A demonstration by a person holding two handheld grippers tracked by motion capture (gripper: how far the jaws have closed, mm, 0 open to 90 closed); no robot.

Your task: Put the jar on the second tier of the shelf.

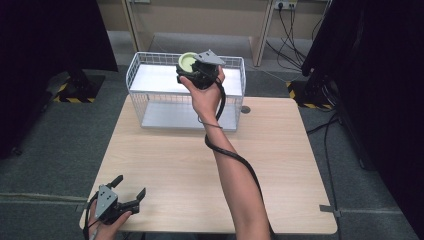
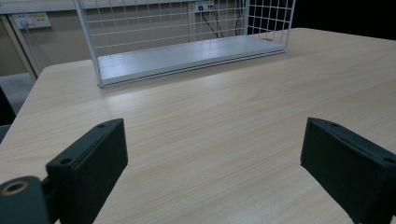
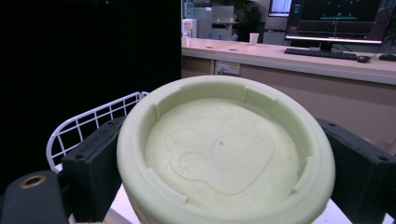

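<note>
paw print on green cup (image 3: 224,154), right gripper view

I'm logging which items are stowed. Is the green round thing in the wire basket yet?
Not yet. The right gripper holds the green round thing raised above the wire basket, a jaw pressed on each side.

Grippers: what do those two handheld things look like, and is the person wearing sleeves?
Both the left gripper and right gripper are black, with two flat blocky jaws, a grey three-cornered plate on top and a trailing black cable. No sleeves show: the forearms are bare.
</note>
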